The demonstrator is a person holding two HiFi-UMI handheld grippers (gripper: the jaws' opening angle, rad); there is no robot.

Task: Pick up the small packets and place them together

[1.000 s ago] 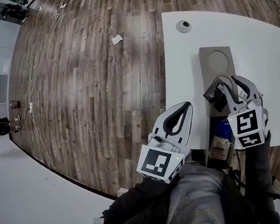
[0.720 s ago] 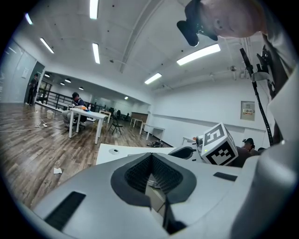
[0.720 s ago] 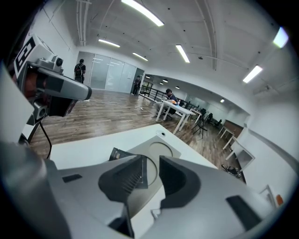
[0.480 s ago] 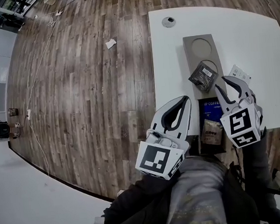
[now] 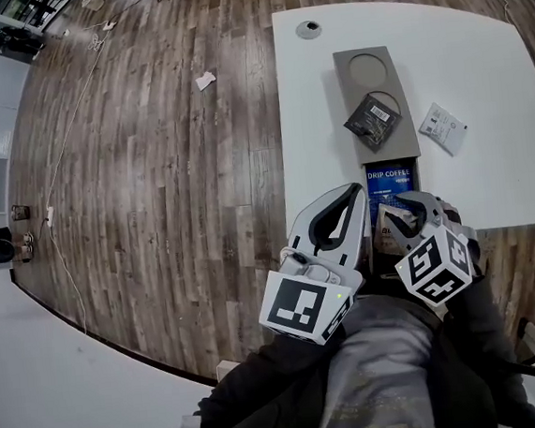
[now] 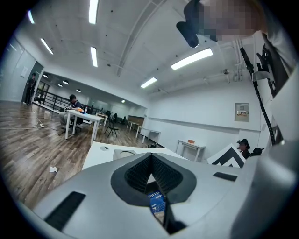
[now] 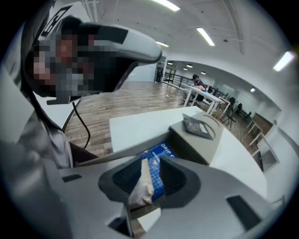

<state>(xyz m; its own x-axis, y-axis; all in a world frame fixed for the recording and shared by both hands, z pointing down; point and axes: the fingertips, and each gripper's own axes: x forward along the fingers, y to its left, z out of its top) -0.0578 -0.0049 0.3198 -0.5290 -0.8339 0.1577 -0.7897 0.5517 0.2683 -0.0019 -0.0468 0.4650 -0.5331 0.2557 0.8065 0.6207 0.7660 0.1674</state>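
Observation:
A blue drip coffee box [image 5: 392,187] lies at the table's near edge, below a grey holder [image 5: 373,66]. A dark packet [image 5: 372,119] rests on that holder, and a white packet [image 5: 445,128] lies on the table to its right. My right gripper [image 5: 407,216] is over the blue box [image 7: 158,156], shut on a small beige packet [image 7: 141,183] that stands upright between its pads. The dark packet [image 7: 198,125] shows beyond on the holder [image 7: 194,142]. My left gripper [image 5: 353,193] hangs just left of the box, shut and holding nothing. Through its jaws [image 6: 150,172] a bit of the blue box [image 6: 157,204] shows.
The white table [image 5: 499,73] has a small round cap [image 5: 307,29] near its far left corner. Wooden floor [image 5: 167,152] with a paper scrap [image 5: 204,80] and cables lies to the left. More tables and seated people are far off in the room.
The right gripper left the dark packet on the grey holder, drew back to the blue box and now has a beige packet between its jaws. The left gripper stayed put.

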